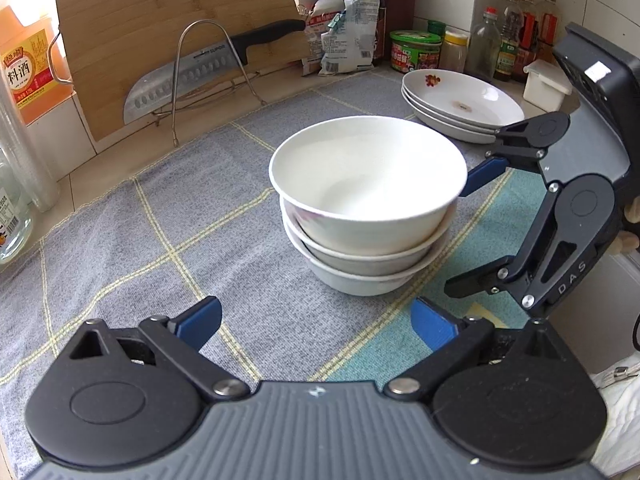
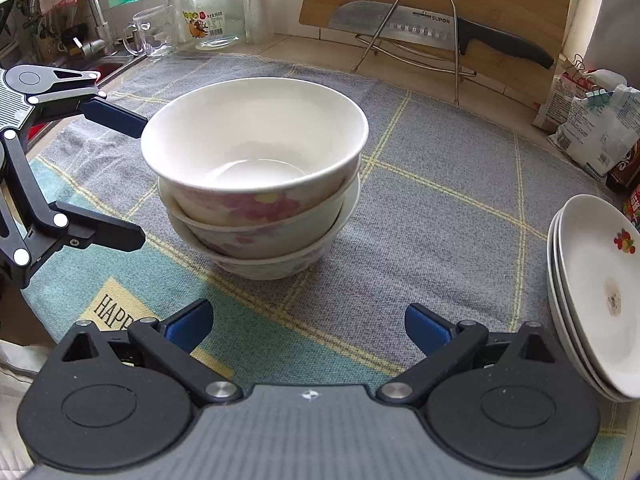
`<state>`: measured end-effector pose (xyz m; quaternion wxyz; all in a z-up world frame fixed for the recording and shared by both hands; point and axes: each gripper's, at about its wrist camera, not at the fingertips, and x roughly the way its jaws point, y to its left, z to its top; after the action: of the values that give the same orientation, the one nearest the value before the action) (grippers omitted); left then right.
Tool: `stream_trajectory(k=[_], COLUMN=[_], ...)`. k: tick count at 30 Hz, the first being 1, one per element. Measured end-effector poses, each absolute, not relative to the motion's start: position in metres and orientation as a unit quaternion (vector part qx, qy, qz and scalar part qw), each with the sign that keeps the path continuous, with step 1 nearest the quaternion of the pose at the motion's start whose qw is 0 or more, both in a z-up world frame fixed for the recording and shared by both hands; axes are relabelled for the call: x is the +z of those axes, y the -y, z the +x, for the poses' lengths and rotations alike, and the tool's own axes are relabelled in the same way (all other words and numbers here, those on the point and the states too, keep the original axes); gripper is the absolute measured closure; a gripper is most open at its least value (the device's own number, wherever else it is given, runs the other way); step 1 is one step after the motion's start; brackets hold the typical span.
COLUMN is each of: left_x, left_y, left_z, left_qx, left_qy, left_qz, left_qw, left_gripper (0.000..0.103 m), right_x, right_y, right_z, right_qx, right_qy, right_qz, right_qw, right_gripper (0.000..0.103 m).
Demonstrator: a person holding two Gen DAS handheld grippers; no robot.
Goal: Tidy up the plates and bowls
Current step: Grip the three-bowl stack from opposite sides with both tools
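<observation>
Three bowls [image 2: 256, 184] nested upright mid-cloth [image 2: 440, 220], mouths up; my left gripper [image 1: 316, 320] and right gripper [image 2: 308, 320] gape wide, empty.

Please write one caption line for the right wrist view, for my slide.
Three stacked bowls on a grey checked cloth, plate stack at right, open right gripper in front.

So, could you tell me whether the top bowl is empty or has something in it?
Empty: the top bowl shows a bare white inside down to its bottom in both views.
</observation>
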<state>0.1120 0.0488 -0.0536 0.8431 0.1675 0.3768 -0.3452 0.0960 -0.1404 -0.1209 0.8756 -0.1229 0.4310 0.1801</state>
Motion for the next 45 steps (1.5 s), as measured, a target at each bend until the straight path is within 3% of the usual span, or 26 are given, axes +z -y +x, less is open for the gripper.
stream_trajectory(k=[16, 31, 45], left_x=[-0.091, -0.093, -0.093], left_y=[-0.033, -0.035, -0.029], left_z=[0.141, 0.150, 0.150], left_qx=[-0.417, -0.457, -0.443], left_qy=[-0.388, -0.353, -0.357], left_qz=[0.199, 0.208, 0.219], left_qw=[0.798, 0.789, 0.793], left_gripper=[0.000, 0.000, 0.001], right_x=[-0.138, -0.137, -0.135], right_y=[0.140, 0.138, 0.144], right_z=[0.115, 0.120, 0.135], right_qx=[0.201, 0.192, 0.294], right_qy=[-0.444, -0.455, -0.425], right_qz=[-0.146, -0.144, -0.200], right_qw=[0.861, 0.857, 0.833], right_gripper=[0.000, 0.000, 0.000])
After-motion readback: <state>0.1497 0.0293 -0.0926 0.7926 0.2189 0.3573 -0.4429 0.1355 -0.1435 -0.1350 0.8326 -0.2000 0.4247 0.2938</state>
